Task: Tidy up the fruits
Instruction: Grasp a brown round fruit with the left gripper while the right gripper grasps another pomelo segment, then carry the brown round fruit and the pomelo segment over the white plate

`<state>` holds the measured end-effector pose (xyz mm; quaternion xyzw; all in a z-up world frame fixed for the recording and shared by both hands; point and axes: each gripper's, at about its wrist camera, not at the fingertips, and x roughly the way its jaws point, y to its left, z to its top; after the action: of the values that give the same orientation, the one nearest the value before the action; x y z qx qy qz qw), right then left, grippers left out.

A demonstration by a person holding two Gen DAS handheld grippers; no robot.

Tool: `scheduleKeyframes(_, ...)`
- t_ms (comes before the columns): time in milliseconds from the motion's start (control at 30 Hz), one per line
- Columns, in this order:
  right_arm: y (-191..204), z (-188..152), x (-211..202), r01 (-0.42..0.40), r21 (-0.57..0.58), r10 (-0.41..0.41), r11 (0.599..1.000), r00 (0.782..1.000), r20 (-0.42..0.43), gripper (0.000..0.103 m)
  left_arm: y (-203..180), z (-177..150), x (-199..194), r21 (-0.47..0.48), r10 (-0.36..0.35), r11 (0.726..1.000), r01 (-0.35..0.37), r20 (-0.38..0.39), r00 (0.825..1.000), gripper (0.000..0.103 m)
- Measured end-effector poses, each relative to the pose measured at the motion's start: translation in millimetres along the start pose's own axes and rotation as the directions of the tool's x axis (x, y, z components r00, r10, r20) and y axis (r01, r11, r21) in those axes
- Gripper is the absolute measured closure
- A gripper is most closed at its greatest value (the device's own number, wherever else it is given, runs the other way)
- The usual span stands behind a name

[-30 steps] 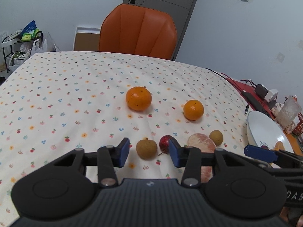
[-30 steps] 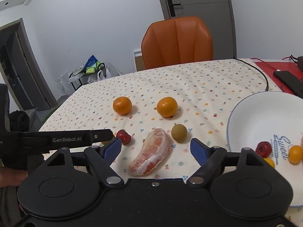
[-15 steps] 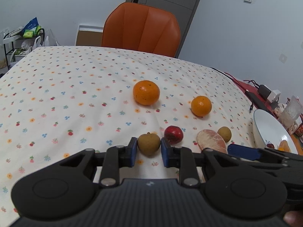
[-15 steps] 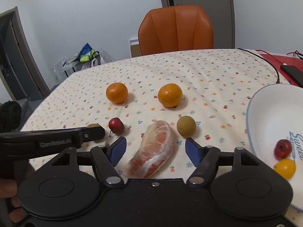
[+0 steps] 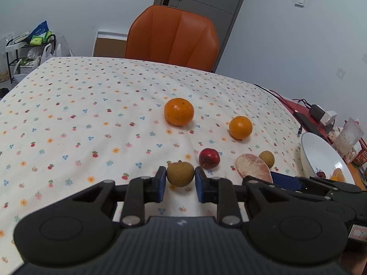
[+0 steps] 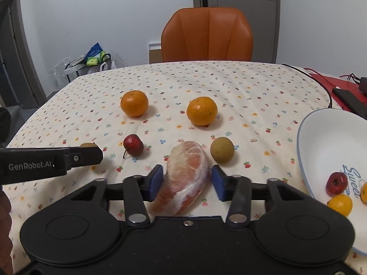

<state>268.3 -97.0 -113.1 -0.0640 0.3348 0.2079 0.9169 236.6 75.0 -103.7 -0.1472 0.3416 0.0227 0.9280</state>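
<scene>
My left gripper (image 5: 180, 182) is shut on a brown longan (image 5: 180, 173), its blue pads touching both sides, just above the flowered tablecloth. My right gripper (image 6: 187, 183) is open around a peeled pomelo segment (image 6: 184, 178); the left pad touches it and a small gap shows at the right pad. On the cloth lie two oranges (image 6: 134, 103) (image 6: 201, 111), a small red fruit (image 6: 133, 144) and a second longan (image 6: 222, 149). The white bowl (image 6: 321, 142) at the right holds a red fruit (image 6: 336, 182) and small orange fruits (image 6: 340, 204).
An orange chair (image 6: 207, 36) stands behind the table's far edge. A black cable, a phone and chargers (image 5: 317, 114) lie on a red surface at the right, with a plastic cup (image 5: 348, 137). A shelf with bags (image 5: 29, 45) stands at the far left.
My left gripper closed from wide open onto the brown longan and lifted slightly. My right gripper moved forward around the pomelo segment and narrowed its jaws.
</scene>
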Motion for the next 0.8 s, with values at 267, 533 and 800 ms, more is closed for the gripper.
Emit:
scheduleKeyframes(267, -8.5, -4.6, -15.4, -0.013, 0.023, 0.012, 1.000, 1.000, 0.027, 0.064, -9.5, 0.7, -12.6, 0.011, -0.009, 1.000, 0.009, 0.019, 1.000, 0.078)
scheduleKeyframes(533, -23.8, 1.0, -39.1, -0.019, 0.051, 0.015, 0.999, 0.996, 0.084, 0.064, -28.6, 4.4, -24.5, 0.041, -0.032, 0.999, 0.030, 0.041, 0.999, 0.078)
scheduleKeyframes(800, -41.2, 2.0, -59.4, -0.013, 0.077, 0.003, 0.997, 0.992, 0.125, 0.064, -56.1, 7.5, -28.9, 0.083, -0.066, 0.995, 0.061, 0.057, 0.996, 0.078)
